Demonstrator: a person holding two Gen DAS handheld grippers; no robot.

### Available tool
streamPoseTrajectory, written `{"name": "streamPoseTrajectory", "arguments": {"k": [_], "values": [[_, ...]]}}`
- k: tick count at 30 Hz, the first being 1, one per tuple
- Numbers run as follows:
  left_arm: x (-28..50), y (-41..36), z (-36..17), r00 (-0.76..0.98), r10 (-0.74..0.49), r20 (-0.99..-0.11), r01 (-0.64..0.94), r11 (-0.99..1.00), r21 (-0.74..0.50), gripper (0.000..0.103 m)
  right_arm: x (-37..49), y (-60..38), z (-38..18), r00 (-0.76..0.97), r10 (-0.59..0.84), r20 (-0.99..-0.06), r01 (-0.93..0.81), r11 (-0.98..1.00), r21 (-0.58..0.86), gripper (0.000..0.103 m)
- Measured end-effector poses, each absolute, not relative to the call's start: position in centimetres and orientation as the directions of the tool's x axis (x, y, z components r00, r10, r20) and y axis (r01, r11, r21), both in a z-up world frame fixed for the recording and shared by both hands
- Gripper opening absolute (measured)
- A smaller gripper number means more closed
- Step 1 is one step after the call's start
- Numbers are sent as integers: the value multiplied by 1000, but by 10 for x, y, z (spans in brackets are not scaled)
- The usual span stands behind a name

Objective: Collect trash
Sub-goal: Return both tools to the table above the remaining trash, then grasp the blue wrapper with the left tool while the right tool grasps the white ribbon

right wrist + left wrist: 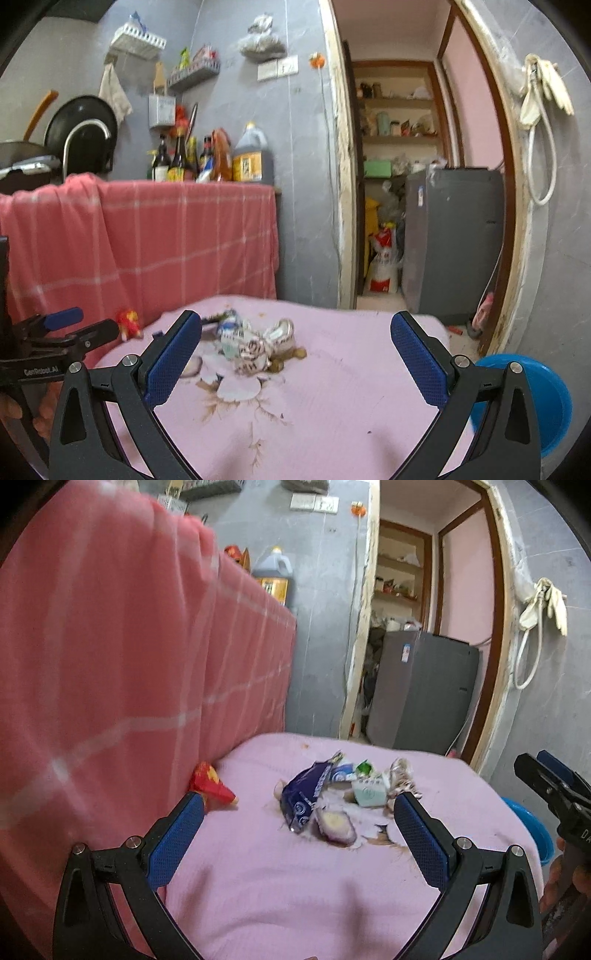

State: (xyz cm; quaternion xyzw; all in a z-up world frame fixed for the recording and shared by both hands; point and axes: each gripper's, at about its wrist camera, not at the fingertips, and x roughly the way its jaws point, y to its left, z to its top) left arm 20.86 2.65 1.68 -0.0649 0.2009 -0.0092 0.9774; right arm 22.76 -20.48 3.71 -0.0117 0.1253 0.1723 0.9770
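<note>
1. Fingers wide apart on the left gripper (299, 818), blue pads spread and nothing between them, hovering over the near part of the pink cloth (295, 893).
2. Same story on the right gripper (295, 339): spread wide, empty, above the cloth's near edge.
3. Trash pile (343, 794) sits on the cloth toward its far edge, well apart from both sets of pads.
4. In that pile: a blue wrapper (303, 797) on the left side, a white carton (369, 792) touching it on the right, a crumpled patterned wrapper (402, 779) just beside the carton.
5. A purple-rimmed scrap (334, 825) lies at the pile's near edge, touching the blue wrapper.
6. Off at the cloth's left edge, a red packet (212, 784) rests against the red checked drape (129, 664), apart from the pile.
7. Right wrist view shows the pile (255, 343) between its own pads, nearer the left one.
8. A blue bowl (532, 402) sits past the cloth's right edge, lower down.
9. A hand (22, 406) grips the left gripper's handle at that view's left edge.
</note>
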Motion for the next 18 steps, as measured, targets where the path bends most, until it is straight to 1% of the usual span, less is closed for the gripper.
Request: {"name": "streamPoseTrajectory", "arguments": {"k": [8,10,12,13,15,16,17,18], "values": [[242,36,4,870,-79,-487,-8,985,-174,99,262,-196,27,871,345,-350,-353,935,44,103],[249,36,2,859,-83,-505,-7,985,-173,92,271,-192,24,853,354,-382,-364,930,48,103],[259,36,-1,843,-93,-530,2,985,-170,79,281,-187,20,834,361,-417,-372,926,58,102],[261,36,-2,837,-94,-540,3,986,-168,76,287,-184,17,818,371,-439,-381,922,70,101],[269,36,-5,825,-106,-556,9,985,-174,66,297,-180,12,787,390,-477,-396,913,93,93],[272,37,-6,820,-110,-562,10,984,-178,64,301,-178,10,774,398,-492,-402,910,103,90],[275,37,-7,813,-117,-570,14,983,-182,59,306,-176,7,760,405,-508,-407,906,113,83],[278,37,-8,809,-122,-575,17,983,-185,56,312,-173,5,741,416,-526,-415,901,127,80]]}}
